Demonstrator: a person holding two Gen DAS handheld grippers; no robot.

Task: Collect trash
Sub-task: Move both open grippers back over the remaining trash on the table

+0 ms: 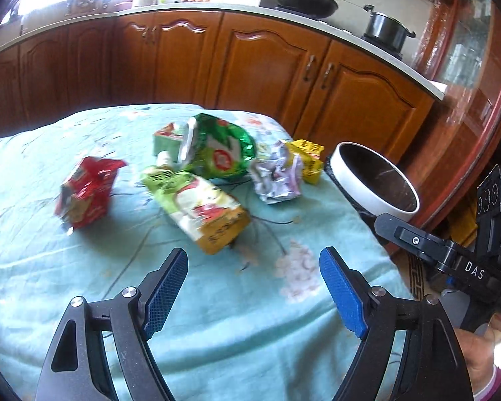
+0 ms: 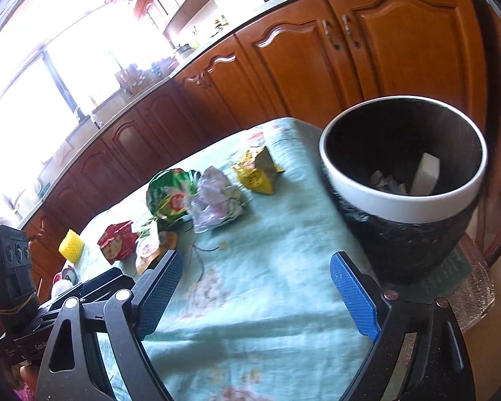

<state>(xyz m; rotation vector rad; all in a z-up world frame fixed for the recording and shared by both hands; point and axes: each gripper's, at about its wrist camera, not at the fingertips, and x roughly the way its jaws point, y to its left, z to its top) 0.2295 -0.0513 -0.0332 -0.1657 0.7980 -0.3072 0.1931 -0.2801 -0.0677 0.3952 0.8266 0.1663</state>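
The print on the red wrapper (image 1: pixel 87 193) and the green pouch (image 1: pixel 197 207) is blurred past reading. Scraps deep inside the bin (image 2: pixel 400 200) are too dim to identify. A hand (image 1: pixel 484 357) is cut off by the picture's edge.

Left gripper (image 1: pixel 254 267) and right gripper (image 2: pixel 256 270): jaws wide, empty

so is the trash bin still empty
No, the right wrist view looks into the trash bin and shows a white box and some crumpled scraps lying at its bottom.
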